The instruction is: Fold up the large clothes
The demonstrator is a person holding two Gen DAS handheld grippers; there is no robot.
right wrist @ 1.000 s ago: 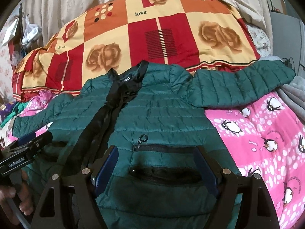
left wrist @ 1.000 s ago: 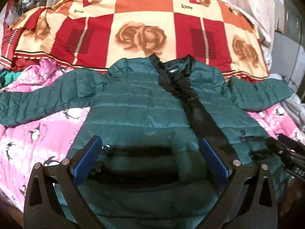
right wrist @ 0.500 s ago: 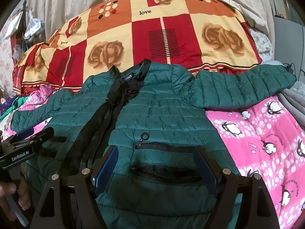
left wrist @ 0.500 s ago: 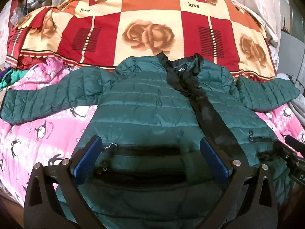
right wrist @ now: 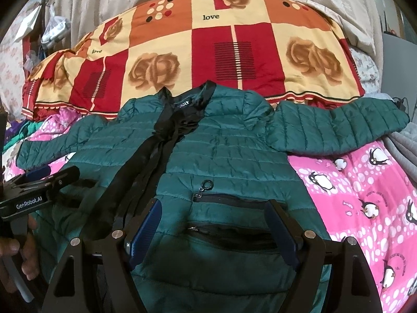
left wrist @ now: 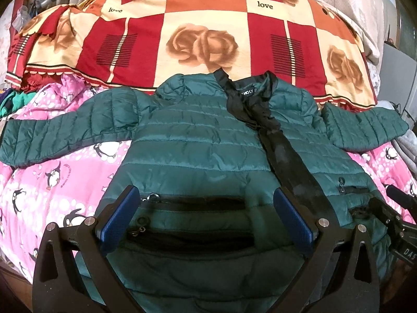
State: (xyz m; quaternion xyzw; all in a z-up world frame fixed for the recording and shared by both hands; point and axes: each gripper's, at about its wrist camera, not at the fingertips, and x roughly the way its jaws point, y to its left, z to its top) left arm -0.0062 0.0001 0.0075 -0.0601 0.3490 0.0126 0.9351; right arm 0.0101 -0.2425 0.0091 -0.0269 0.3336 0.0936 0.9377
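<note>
A dark green quilted puffer jacket (left wrist: 198, 140) lies front up on the bed, sleeves spread to both sides, black lining showing along the open front. It also shows in the right wrist view (right wrist: 229, 156). My left gripper (left wrist: 207, 214) is open and empty, hovering over the jacket's left pocket near the hem. My right gripper (right wrist: 212, 224) is open and empty over the right pocket. The left gripper also shows at the left edge of the right wrist view (right wrist: 39, 180), and the right gripper shows at the right edge of the left wrist view (left wrist: 391, 208).
A pink penguin-print blanket (left wrist: 52, 177) covers the bed under the jacket. A red and orange rose-patterned quilt (left wrist: 203, 34) is piled behind the collar. Grey cloth (right wrist: 406, 143) lies at the far right, and clutter at the far left.
Both grippers have drawn back and up slightly, so more of the jacket and quilt is in view. The jacket has not moved. Both stay open.
</note>
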